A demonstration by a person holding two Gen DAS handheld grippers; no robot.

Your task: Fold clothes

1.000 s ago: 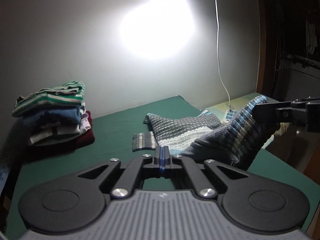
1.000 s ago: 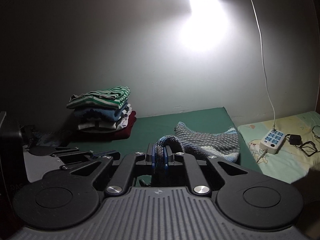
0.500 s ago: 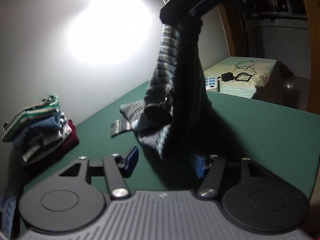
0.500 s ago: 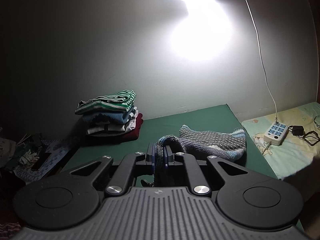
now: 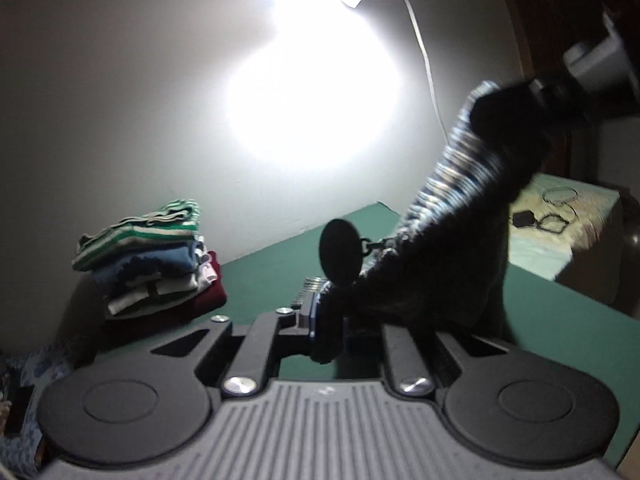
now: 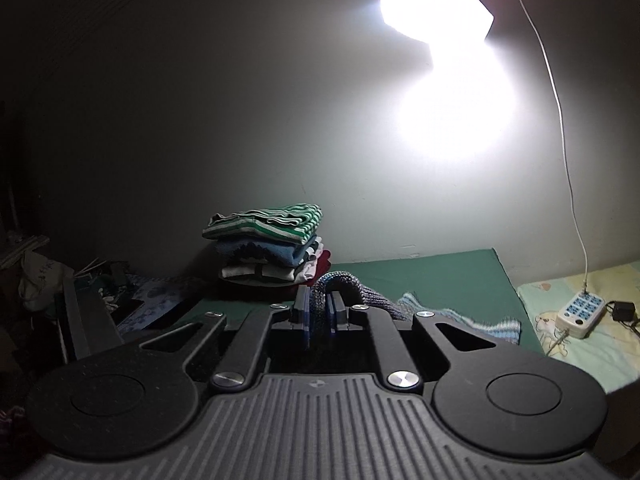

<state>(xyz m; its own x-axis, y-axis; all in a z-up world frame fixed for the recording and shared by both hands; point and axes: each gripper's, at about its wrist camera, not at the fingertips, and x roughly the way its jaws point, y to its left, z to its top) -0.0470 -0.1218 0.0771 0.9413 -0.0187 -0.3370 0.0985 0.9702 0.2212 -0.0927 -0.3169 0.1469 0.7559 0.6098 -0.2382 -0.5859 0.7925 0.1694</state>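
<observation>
A grey-blue striped knit sweater (image 5: 452, 216) hangs above the green table (image 5: 560, 320), stretched between both grippers. My left gripper (image 5: 328, 328) is shut on its lower edge. My right gripper (image 6: 318, 314) is shut on another part of the sweater (image 6: 336, 286), and it shows at the upper right of the left wrist view (image 5: 560, 92), holding the cloth high. The sweater's far end (image 6: 472, 320) trails on the table. A round dark tag (image 5: 339, 256) dangles from the cloth.
A stack of folded clothes (image 5: 148, 264) stands at the back left of the table by the wall; it also shows in the right wrist view (image 6: 272, 248). A power strip (image 6: 580, 314) and cables lie on the pale sheet at the right. A bright lamp (image 6: 436, 12) glares above.
My left gripper was open half a second ago and has now shut on the sweater's lower edge. My right gripper has kept its hold and lifted the cloth higher.
</observation>
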